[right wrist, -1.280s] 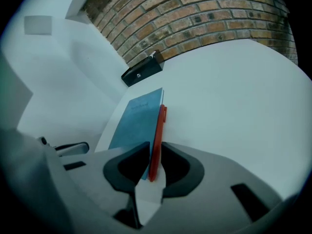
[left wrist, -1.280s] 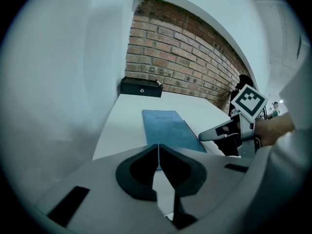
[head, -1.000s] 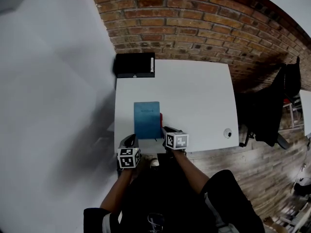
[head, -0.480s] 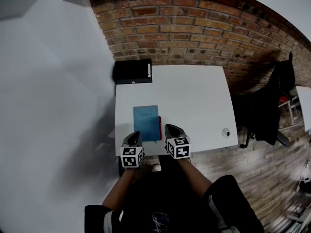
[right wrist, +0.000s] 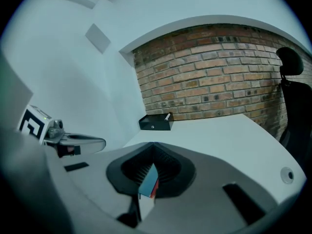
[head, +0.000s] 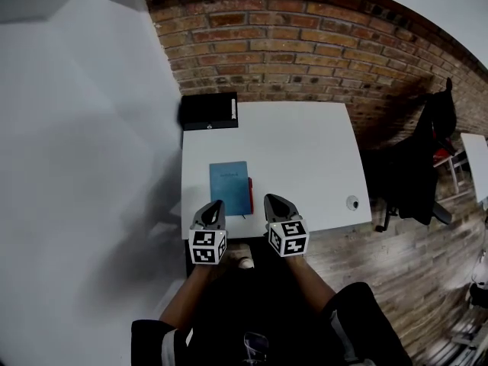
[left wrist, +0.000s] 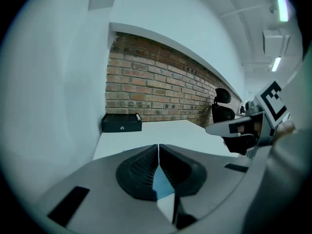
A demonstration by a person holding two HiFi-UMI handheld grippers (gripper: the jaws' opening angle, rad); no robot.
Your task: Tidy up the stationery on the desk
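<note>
White desk (head: 305,151) sits mid-room, rect. top, small round cable port (head: 352,203) nr its front-right corner. Red-brown brick wall (head: 305,44) runs right behind desk's far edge. Plain white wall (head: 76,166) along desk's left side, soft shadow low down. Grey-brown wood-plank floor (head: 412,280) to right & in front of desk. Black office chair (head: 427,155) just off desk's right side, by the brick. Another white tabletop (head: 479,166) beyond chair, cut off by frame edge. Strip ceiling light (left wrist: 276,64) lit, high up & right of desk.

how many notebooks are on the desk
2: a blue notebook at the front of the desk, and a red one mostly under it, showing along its right side. Others could be hidden beneath.
</note>
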